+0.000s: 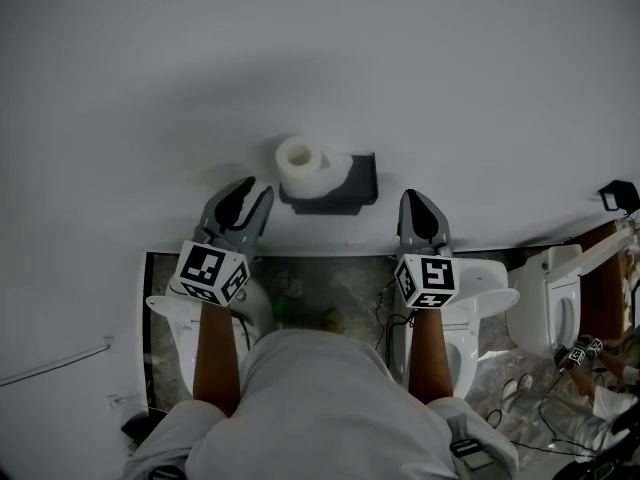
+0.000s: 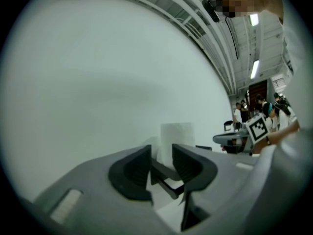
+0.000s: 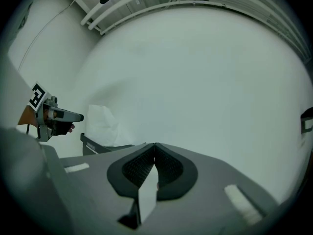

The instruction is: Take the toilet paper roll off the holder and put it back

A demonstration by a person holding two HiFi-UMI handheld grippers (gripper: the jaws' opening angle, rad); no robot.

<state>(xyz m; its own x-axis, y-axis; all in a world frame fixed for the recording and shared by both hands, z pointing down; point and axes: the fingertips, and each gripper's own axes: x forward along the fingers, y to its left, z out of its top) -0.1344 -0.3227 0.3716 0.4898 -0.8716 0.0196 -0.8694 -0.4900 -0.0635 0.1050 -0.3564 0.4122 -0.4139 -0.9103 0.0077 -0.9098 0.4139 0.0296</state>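
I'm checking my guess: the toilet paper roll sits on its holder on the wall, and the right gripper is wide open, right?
Not quite. The right gripper is shut, jaws together with nothing between them; the right gripper view shows it. The toilet paper roll does sit on its holder on the wall.

Grey left tongs [image 1: 254,189], matching right tongs [image 1: 415,197], marker cubes [image 1: 212,272], pale shirt [image 1: 320,398]

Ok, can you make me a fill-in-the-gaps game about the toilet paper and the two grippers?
1. The toilet paper roll on the dark grey holder is ____ in colour.
2. Of the left gripper and the right gripper, the one nearer the roll is the ____.
3. The jaws pressed together, with nothing between them, belong to the ____ gripper.
Missing words: white; left; right.
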